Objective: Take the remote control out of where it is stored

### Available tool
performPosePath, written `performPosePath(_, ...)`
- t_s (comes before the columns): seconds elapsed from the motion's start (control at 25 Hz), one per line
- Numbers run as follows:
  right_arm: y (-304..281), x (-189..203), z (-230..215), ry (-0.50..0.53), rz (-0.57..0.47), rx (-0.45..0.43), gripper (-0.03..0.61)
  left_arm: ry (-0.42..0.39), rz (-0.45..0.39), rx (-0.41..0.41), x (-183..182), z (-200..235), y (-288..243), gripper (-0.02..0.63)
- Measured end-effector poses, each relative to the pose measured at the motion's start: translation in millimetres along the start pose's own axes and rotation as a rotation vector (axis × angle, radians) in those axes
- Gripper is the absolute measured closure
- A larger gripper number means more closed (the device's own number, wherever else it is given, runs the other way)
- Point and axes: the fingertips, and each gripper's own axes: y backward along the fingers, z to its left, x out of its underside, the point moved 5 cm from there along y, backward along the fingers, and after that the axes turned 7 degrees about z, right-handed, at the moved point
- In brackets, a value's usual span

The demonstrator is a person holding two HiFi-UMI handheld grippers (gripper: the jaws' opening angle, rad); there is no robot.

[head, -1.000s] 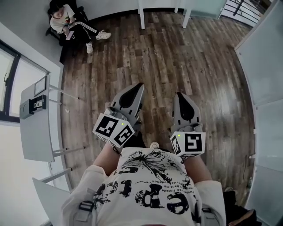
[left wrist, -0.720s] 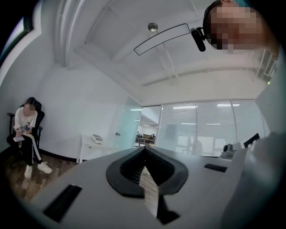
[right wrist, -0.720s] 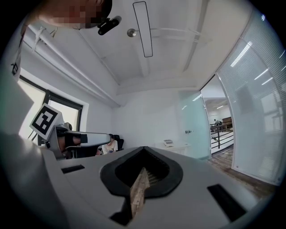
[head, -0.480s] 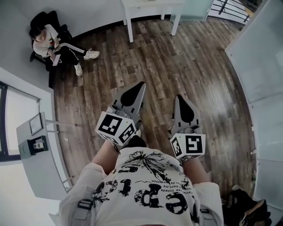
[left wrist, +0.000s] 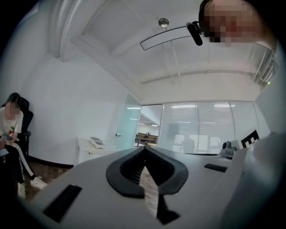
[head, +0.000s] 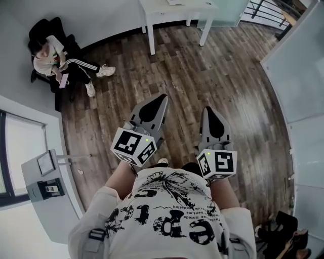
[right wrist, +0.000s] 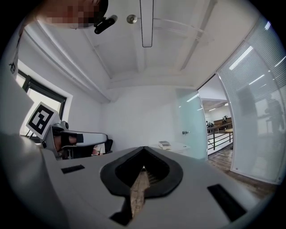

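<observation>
No remote control shows in any view. My left gripper (head: 161, 97) and right gripper (head: 208, 109) are held side by side in front of the person's chest, above the wooden floor (head: 223, 76), pointing ahead. Both are shut with nothing between the jaws. In the left gripper view the jaws (left wrist: 144, 149) meet at their tip, and the right gripper view shows the same (right wrist: 143, 148). A white table (head: 177, 7) stands ahead by the far wall, with a small pale device (left wrist: 95, 142) on its top, which the right gripper view also catches as the device (right wrist: 165, 144).
A person sits in a dark chair (head: 53, 53) at the far left. A grey wall panel with a small mounted unit (head: 48, 187) juts out at the near left. Glass partitions (head: 304, 76) line the right side, and a railing (head: 263, 7) shows at the far right.
The head view has swung: the seated person and the white table have shifted in the picture, and the wall panel has slid down the left edge. Both grippers keep their pose, shut.
</observation>
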Motion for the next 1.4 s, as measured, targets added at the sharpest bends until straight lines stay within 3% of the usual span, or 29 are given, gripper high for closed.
performPosePath(0.24, -52.0, 0.4, -14.6, 0.004, 0.021, -0.022, 0.584, 0.010, 0.026, -0.026, 4.2, 29.9, -28.9, 0.606)
performPosePath(0.52, -124.5, -2.1, -58.1, 0.021, 0.023, -0.107, 0.584, -0.002, 0.029, -0.144, 1.6, 59.9, -85.0, 0.606)
performPosePath(1.08, -248.4, -44.9, -240.9, 0.072, -0.024, -0.225, 0.584, -0.035, -0.033, -0.290, -30.0, 52.6, -292.7, 0.606)
performPosePath(1.4, -297.3, -44.0, -312.2, 0.033, 0.007, -0.216, 0.583, -0.024, 0.020, -0.291, -31.0, 61.4, -380.1, 0.606)
